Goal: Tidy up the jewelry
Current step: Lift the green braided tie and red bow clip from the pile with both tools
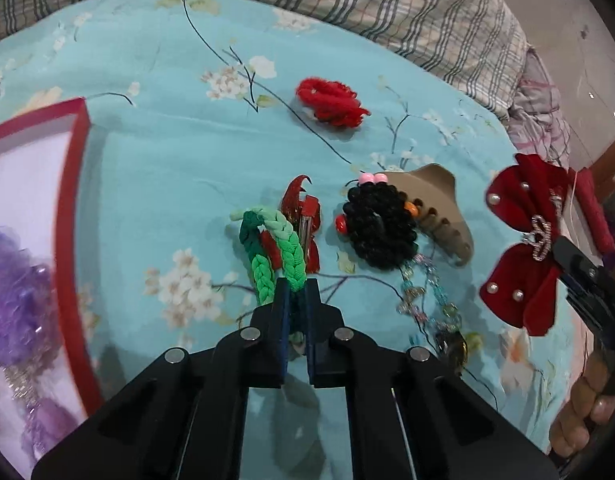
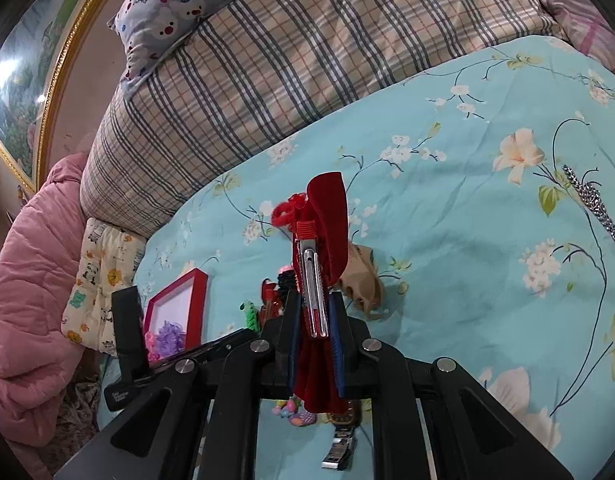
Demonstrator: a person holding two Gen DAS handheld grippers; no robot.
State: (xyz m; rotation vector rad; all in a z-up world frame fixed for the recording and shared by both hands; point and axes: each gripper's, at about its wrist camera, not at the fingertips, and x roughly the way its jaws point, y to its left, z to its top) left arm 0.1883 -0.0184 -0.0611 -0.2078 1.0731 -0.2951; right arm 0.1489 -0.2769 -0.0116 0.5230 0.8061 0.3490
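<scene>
My left gripper (image 1: 297, 286) is shut on the near end of a green braided hair tie (image 1: 267, 248), which lies on the blue flowered bedspread (image 1: 167, 140) partly over a red claw clip (image 1: 303, 212). To the right of these lie a black beaded scrunchie (image 1: 377, 226), a beige claw clip (image 1: 435, 200) and a clear bead chain (image 1: 427, 292). A red yarn scrunchie (image 1: 331, 100) lies farther back. My right gripper (image 2: 313, 304) is shut on a red velvet bow (image 2: 327, 208) with a metal clip and holds it above the bed; the bow (image 1: 523, 240) also shows at the right of the left wrist view.
A red-rimmed box (image 1: 73, 208) at the left holds a purple scrunchie (image 1: 15, 296). A wristwatch (image 2: 341, 440) and small coloured beads (image 2: 295, 416) lie under my right gripper. A silver chain (image 2: 599, 208) lies far right. Plaid bedding (image 2: 267, 60) and pillows border the back.
</scene>
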